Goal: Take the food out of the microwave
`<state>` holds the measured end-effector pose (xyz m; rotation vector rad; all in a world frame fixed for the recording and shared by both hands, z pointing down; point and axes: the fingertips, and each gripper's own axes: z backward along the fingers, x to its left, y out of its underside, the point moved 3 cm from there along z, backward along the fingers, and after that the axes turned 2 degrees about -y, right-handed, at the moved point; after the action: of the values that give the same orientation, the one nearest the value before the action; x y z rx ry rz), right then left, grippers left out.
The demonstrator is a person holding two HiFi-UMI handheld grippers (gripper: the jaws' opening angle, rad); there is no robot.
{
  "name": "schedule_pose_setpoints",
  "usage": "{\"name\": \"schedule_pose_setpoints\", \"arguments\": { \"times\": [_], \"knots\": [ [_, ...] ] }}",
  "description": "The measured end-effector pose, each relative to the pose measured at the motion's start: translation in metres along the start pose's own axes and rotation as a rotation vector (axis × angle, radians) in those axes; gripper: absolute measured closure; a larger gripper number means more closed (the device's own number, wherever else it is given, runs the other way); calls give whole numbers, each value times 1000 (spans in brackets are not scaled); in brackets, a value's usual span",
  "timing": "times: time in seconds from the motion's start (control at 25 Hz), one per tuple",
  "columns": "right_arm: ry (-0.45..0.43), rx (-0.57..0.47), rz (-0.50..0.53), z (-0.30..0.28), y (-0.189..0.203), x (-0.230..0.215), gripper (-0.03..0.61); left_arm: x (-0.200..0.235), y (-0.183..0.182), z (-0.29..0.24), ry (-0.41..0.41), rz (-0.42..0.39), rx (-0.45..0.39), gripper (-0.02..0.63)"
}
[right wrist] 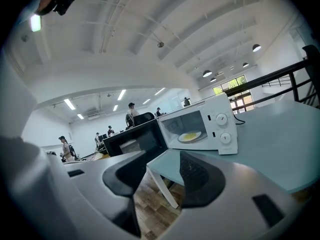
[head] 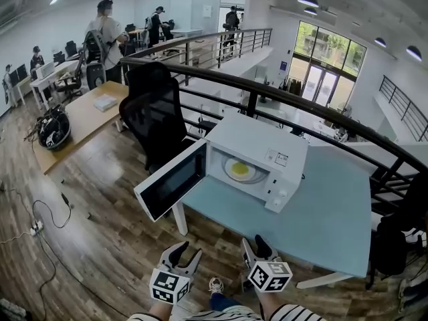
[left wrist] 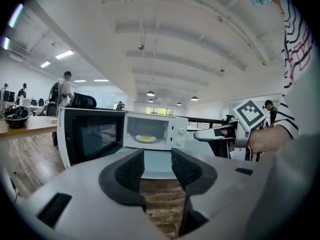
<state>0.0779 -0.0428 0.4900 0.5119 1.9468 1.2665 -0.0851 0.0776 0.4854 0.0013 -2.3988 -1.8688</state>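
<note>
A white microwave (head: 257,156) stands on a pale blue table (head: 334,212), and its door (head: 172,179) hangs open to the left. Inside lies a plate of yellow food (head: 239,170), which also shows as the plate of food (left wrist: 146,138) in the left gripper view and the plate of food (right wrist: 190,136) in the right gripper view. My left gripper (head: 182,254) and right gripper (head: 256,247) hover side by side in front of the table's near edge, well short of the microwave. Both stand open with nothing between their jaws. The right gripper (left wrist: 212,134) shows in the left gripper view.
A black office chair (head: 155,112) stands behind the open door. A black railing (head: 281,95) runs behind the table. To the left is a wooden desk (head: 80,116) with a helmet (head: 53,129); several people stand farther back. Cables (head: 40,223) lie on the wooden floor.
</note>
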Motion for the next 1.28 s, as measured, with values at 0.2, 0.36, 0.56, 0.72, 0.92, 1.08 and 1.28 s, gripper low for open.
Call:
{"name": "schedule_pose_setpoints", "arguments": {
  "times": [0.2, 0.36, 0.56, 0.72, 0.92, 1.08, 1.28],
  "knots": [
    [4, -6, -13, -38, -19, -24, 376, 16, -18, -48, 0, -10, -5, 465],
    [-2, 2, -22, -65, -31, -45, 376, 25, -30, -85, -5, -15, 1, 465],
    [-8, 3, -37, -89, -45, -67, 376, 28, -39, -126, -5, -20, 17, 465],
    [-9, 5, -38, -105, -49, -81, 376, 30, -39, -157, 8, -21, 24, 465],
    [27, -5, -53, -123, -53, -95, 376, 41, -42, -190, 32, -19, 35, 465],
    [77, -5, -66, -137, -49, -108, 376, 55, -39, -218, 61, -7, 47, 465],
    [163, -21, -95, -155, -49, -116, 376, 72, -40, -250, 135, -15, 78, 465]
  ]
}}
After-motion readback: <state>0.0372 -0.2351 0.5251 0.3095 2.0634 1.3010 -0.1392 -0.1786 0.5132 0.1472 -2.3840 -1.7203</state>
